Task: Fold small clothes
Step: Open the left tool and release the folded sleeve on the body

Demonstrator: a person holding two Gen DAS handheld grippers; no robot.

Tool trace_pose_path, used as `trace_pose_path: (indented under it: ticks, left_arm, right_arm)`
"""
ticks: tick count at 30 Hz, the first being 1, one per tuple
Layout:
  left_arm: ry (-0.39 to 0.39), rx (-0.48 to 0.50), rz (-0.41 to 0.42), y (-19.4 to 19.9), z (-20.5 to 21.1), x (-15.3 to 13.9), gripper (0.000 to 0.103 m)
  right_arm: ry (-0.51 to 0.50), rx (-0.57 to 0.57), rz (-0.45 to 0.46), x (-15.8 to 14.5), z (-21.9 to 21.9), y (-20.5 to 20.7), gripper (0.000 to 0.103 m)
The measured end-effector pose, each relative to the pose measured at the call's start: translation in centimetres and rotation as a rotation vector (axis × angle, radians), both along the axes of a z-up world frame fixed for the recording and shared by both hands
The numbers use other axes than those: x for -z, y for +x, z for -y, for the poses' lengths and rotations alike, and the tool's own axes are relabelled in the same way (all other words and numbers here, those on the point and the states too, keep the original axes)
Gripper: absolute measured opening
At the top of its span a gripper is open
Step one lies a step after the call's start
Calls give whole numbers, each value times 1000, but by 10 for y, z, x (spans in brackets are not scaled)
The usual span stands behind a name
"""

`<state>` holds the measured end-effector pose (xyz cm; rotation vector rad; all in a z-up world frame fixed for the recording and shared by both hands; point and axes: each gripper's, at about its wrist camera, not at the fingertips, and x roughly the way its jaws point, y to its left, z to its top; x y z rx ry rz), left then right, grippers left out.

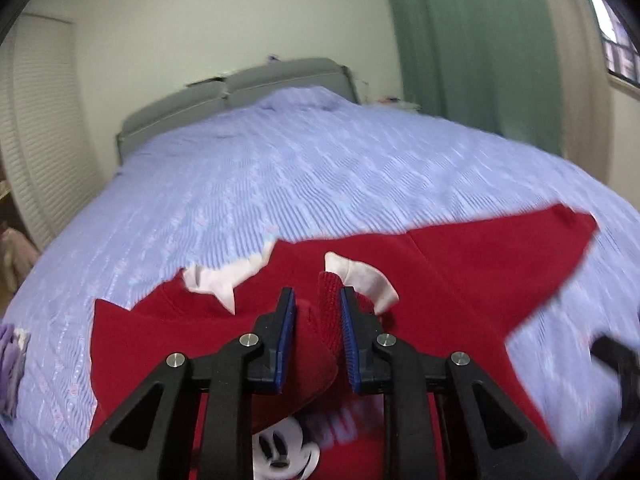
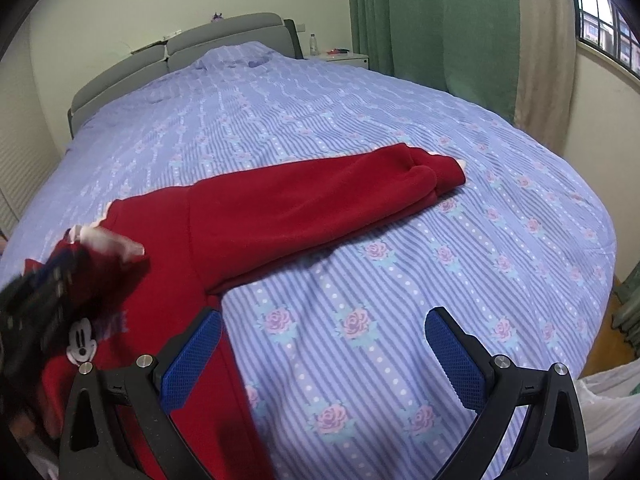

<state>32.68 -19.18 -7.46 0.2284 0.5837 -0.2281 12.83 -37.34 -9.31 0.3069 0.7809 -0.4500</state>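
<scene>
Two claws work over one red sweater [image 1: 460, 272] spread on the bed [image 1: 280, 168], and most of the risk sits with the left claw [image 1: 316, 340]. Its blue pads are drawn close around a ribbed fold of red fabric, apparently part of the neckline beside the white collar [image 1: 372, 280], and the pads seem to press on that fold. Only a narrow bunch of cloth lies between them, so the fold could slide out if the claw is lifted or swung quickly, and the collar would drop back crumpled. Pulling too hard from this one point could also drag the whole body across the bedspread and skew the fold line, since nothing pins the far side. The right claw [image 2: 324, 360] stands wide apart and empty, hovering just above the bedspread, with the sweater's side edge just beside its left finger and the long sleeve [image 2: 320, 196] stretched out well ahead of it. That sleeve is loose, and in my judgement it may trail or twist under the body as the neckline moves.
</scene>
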Motion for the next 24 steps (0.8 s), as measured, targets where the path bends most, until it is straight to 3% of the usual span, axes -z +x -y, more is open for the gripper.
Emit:
trace_pose_path:
  ticks: [5, 8, 10, 12, 14, 19, 24]
  left_arm:
    - [43, -33, -27, 25, 21, 16, 27]
    - [-13, 2, -66, 16, 14, 8, 57]
    - [-68, 29, -88, 4, -1, -1, 62]
    - [-146, 49, -110, -13, -33, -12, 65]
    - [-166, 50, -107, -25, -67, -17, 69]
    - [-107, 14, -110, -24, -150, -16, 69]
    - [-84, 25, -168, 11, -220, -15, 69]
  right_arm:
    - [-15, -3, -9, 0, -5, 2, 103]
    - [-8, -14, -12, -1, -9, 2, 103]
    - [7, -34, -11, -1, -13, 2, 103]
    - [24, -55, -4, -2, -20, 3, 103]
    - [47, -80, 6, -2, -30, 6, 103]
    - [83, -215, 24, 3, -76, 28, 103]
    - [138, -323, 27, 11, -125, 57, 103]
